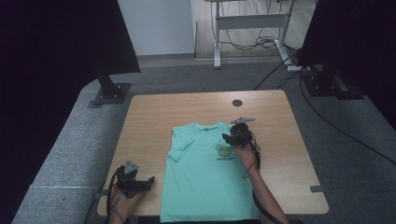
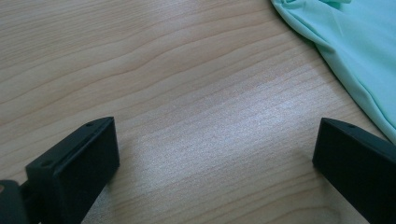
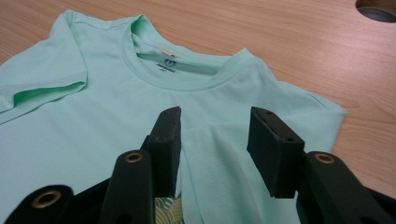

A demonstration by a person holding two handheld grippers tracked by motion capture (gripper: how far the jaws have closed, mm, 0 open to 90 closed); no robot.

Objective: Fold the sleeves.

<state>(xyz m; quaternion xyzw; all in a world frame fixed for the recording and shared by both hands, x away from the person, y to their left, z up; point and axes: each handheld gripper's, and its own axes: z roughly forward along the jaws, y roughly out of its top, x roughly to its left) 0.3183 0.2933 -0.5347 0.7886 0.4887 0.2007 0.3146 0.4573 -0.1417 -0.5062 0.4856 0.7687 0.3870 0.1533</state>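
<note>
- Wooden counter (image 1: 149, 116) carried a mint T-shirt (image 1: 205, 177), hem over the near edge, laid flat, probably for folding.
- Right tool (image 1: 225, 137) hovered half-open over its chest, gripping nothing.
- Left tool (image 1: 150, 179) waited wide open near the near-left corner.

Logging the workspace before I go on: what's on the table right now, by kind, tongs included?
T-shirts, mint green: 1, the T-shirt, laid flat, hem hanging over the near edge.
Tongs, black: 2, the left tongs over bare table beside the shirt, the right tongs over the shirt's chest.
Cable holes in the tabletop: 1, the cable hole.
Total: 4.
</note>
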